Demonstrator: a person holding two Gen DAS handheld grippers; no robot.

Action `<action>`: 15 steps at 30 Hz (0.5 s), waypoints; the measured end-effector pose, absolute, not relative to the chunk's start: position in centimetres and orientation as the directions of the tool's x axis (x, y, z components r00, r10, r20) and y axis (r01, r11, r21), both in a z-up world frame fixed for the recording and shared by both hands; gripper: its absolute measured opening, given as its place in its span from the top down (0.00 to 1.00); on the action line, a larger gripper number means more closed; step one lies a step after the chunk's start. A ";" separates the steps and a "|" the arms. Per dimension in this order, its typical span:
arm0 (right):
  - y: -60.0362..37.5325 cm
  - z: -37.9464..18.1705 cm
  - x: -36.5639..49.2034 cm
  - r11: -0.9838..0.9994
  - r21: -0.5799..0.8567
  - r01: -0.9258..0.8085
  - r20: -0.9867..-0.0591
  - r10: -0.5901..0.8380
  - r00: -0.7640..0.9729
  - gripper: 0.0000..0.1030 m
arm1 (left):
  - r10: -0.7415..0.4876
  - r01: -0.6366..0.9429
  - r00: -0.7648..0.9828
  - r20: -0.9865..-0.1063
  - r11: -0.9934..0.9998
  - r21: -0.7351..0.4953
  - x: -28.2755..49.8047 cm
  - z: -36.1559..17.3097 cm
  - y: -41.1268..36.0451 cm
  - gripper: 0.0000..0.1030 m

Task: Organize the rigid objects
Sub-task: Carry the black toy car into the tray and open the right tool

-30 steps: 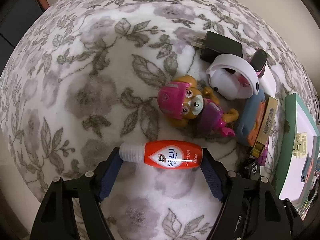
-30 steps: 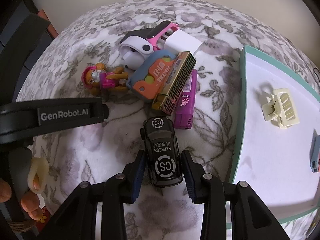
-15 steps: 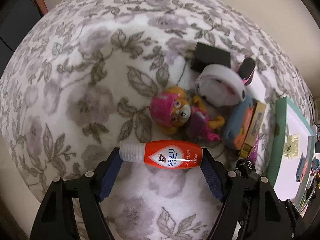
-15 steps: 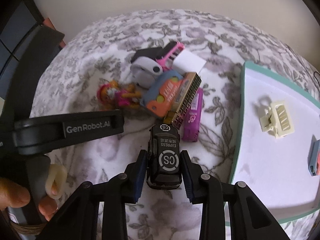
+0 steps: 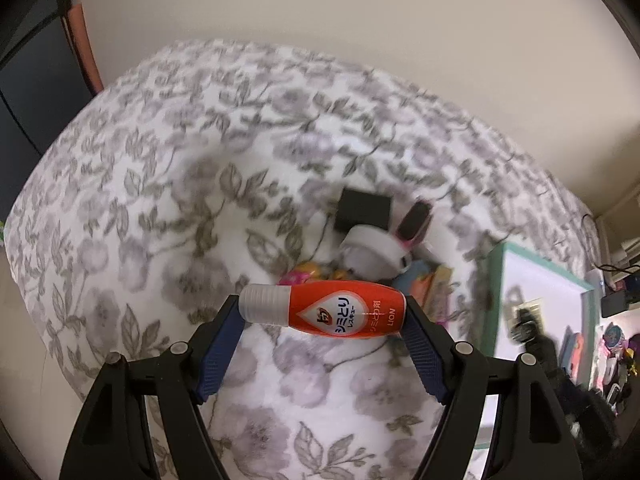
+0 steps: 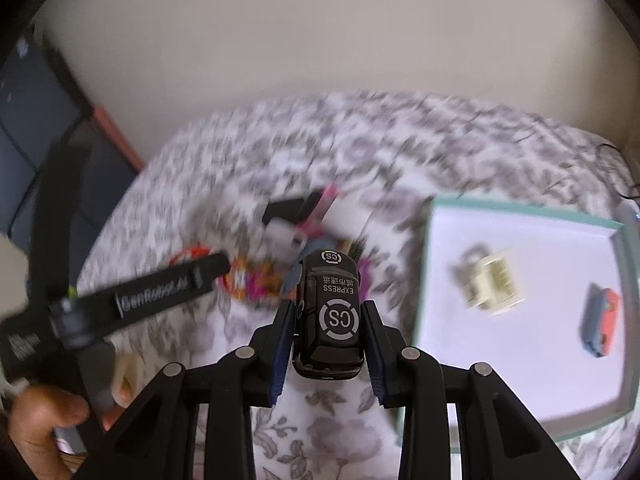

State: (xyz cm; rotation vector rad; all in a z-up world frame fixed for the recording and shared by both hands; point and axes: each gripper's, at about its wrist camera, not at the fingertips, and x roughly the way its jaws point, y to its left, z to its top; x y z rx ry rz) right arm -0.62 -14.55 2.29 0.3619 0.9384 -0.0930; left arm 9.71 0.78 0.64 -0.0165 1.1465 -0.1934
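Observation:
My left gripper (image 5: 322, 312) is shut on an orange stain-remover bottle (image 5: 332, 310) with a white cap, held crosswise well above the floral bedspread (image 5: 160, 200). My right gripper (image 6: 328, 320) is shut on a black toy car (image 6: 330, 316) marked "CS EXPRESS", lifted above the bedspread (image 6: 240, 160). A pile of remaining objects lies below: a black charger block (image 5: 362, 208), a white and pink gadget (image 5: 376, 246), a pink figurine partly hidden behind the bottle. The green-rimmed white tray (image 6: 430, 264) holds a cream hair clip (image 6: 490, 284) and a blue-orange item (image 6: 600, 324).
The tray also shows at the right of the left wrist view (image 5: 490, 300). The left gripper's body (image 6: 152, 288) crosses the right wrist view at the left. A beige wall (image 5: 360, 40) is behind the bed. Clutter sits past the bed's right edge (image 5: 616, 344).
Both grippers have risen and pulled back from the bedspread with their objects; the pile now looks smaller and farther, and the views are blurred by motion.

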 end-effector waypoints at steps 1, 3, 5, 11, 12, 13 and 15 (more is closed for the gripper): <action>-15.3 2.9 -1.0 0.932 0.262 0.252 -0.794 0.059 0.605 0.66 | -0.168 0.155 0.411 -0.896 0.981 -0.113 9.2 1.2 0.3 0.24; -17.1 4.0 -1.9 0.918 0.258 0.302 -0.771 0.007 0.637 0.66 | -0.175 0.168 0.424 -0.889 0.979 -0.112 9.0 1.5 -0.4 0.24; -19.1 5.0 -2.9 0.894 0.273 0.356 -0.756 -0.030 0.654 0.66 | -0.190 0.184 0.432 -0.881 0.976 -0.121 8.5 2.1 -0.9 0.24; -24.0 6.6 -6.2 0.827 0.224 0.516 -0.751 -0.191 0.632 0.66 | -0.248 0.261 0.429 -0.868 0.954 -0.144 6.7 2.7 -4.0 0.24; -24.8 6.7 -6.8 0.814 0.220 0.537 -0.752 -0.209 0.625 0.66 | -0.252 0.278 0.426 -0.869 0.950 -0.140 6.3 2.7 -4.8 0.24; -25.4 6.8 -7.3 0.802 0.215 0.558 -0.753 -0.228 0.617 0.66 | -0.256 0.300 0.422 -0.870 0.945 -0.133 5.8 2.6 -5.7 0.24; -26.8 6.9 -8.3 0.779 0.201 0.593 -0.758 -0.260 0.599 0.66 | -0.258 0.333 0.413 -0.873 0.935 -0.119 5.0 2.3 -7.1 0.24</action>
